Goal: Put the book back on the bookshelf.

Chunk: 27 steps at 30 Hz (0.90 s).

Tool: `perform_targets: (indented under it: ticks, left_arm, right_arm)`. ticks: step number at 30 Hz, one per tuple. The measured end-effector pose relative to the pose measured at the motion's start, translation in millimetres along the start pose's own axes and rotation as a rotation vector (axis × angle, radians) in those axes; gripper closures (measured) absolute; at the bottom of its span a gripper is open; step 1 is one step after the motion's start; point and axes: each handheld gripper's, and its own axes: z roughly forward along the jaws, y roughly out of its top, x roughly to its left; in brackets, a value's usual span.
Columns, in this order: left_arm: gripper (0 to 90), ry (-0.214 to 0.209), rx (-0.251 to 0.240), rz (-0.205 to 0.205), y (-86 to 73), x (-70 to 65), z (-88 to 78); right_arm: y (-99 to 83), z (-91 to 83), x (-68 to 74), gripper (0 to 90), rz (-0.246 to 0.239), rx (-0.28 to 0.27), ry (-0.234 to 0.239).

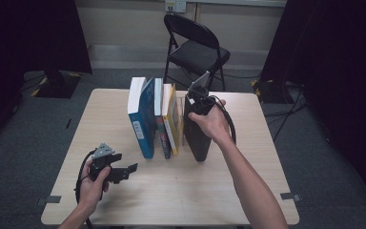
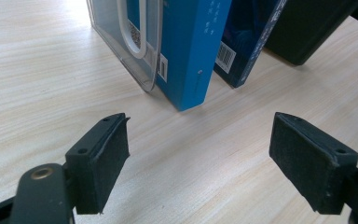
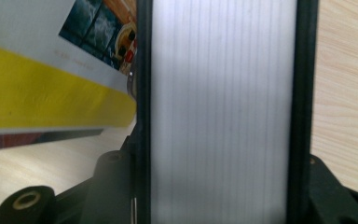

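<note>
Four books stand in a row on the table [image 1: 248,191] | black book [image 1: 198,138] upright at the row's right end, long axis vertical | right gripper [image 1: 196,99] clamps its top edge from above | left gripper [image 1: 129,169] gapes wide, empty, well left.

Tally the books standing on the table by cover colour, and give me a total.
Blue book: 1
Dark navy book: 1
Yellow book: 1
Black book, clamped by the right gripper: 1
Total: 4 books on the table
</note>
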Motion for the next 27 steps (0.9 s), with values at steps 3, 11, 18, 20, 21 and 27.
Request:
perform_targets:
  ticks: [3, 11, 18, 20, 21, 27]
  left_arm:
    - [19.4, -0.002, 0.0, 0.001, -0.1, 0.1, 0.0]
    - [19.5, -0.005, -0.001, 0.0, -0.7, 0.5, -0.1]
    - [19.5, -0.009, -0.001, 0.004, -0.6, 0.4, -0.6]
    - [19.5, -0.008, -0.001, 0.001, -0.6, 0.6, -0.8]
    - [19.5, -0.009, -0.001, 0.001, -0.6, 0.6, -1.0]
    - [19.4, -0.006, 0.001, 0.0, -0.8, 0.7, -0.1]
  right_arm:
    - [5.6, 3.3, -1.4, 53.5, 0.008, 0.002, 0.01]
    - [19.2, 7.9, -1.7, 53.5, 0.014, 0.018, -0.004]
    - [25.7, 7.9, -1.7, 53.5, 0.004, 0.019, -0.008]
    - [27.7, 6.7, -2.7, 53.4, 0.006, 0.017, -0.007]
    - [28.9, 6.0, -2.6, 53.5, 0.005, 0.016, -0.01]
    - [35.4, 6.6, -4.1, 53.4, 0.014, 0.014, -0.01]
